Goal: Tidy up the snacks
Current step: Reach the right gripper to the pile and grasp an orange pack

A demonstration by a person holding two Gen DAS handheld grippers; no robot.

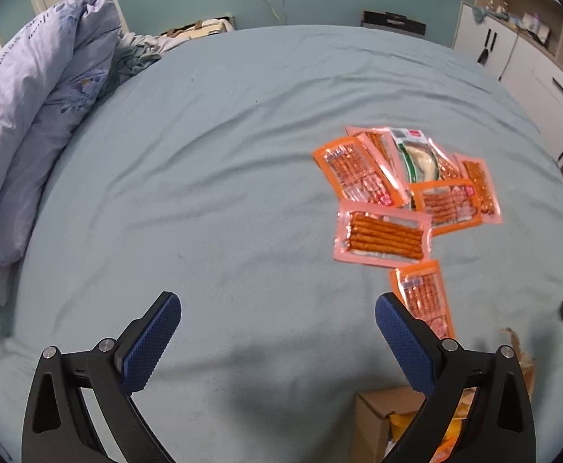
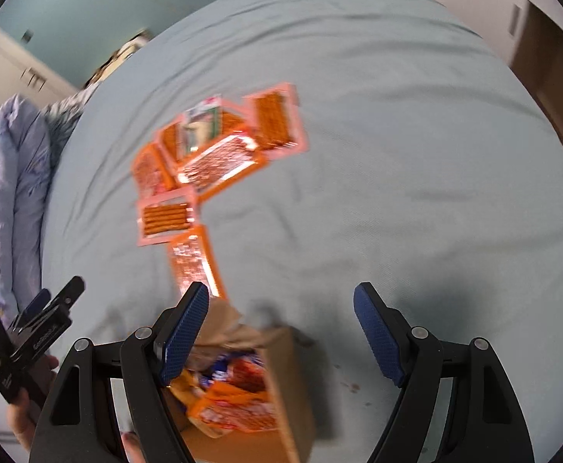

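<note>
Several orange and pink snack packets (image 1: 362,171) lie in a loose cluster on the light blue bed sheet (image 1: 204,173), with a green-and-white packet (image 1: 416,154) among them. A pink packet of sticks (image 1: 383,237) and an orange packet (image 1: 424,297) lie nearest. My left gripper (image 1: 277,332) is open over bare sheet, left of the packets. A cardboard box (image 2: 281,362) holding snacks sits under my right gripper (image 2: 281,332), which is open with nothing gripped. Its left finger (image 2: 185,332) overlaps the box flap. The orange packet (image 2: 193,260) lies just beyond.
A bunched lilac quilt (image 1: 31,115) lines the left side of the bed. White cabinets (image 1: 532,77) stand at the far right. A hand (image 2: 23,416) holds the left gripper (image 2: 42,320) at the lower left of the right wrist view. The box corner (image 1: 374,413) shows bottom right.
</note>
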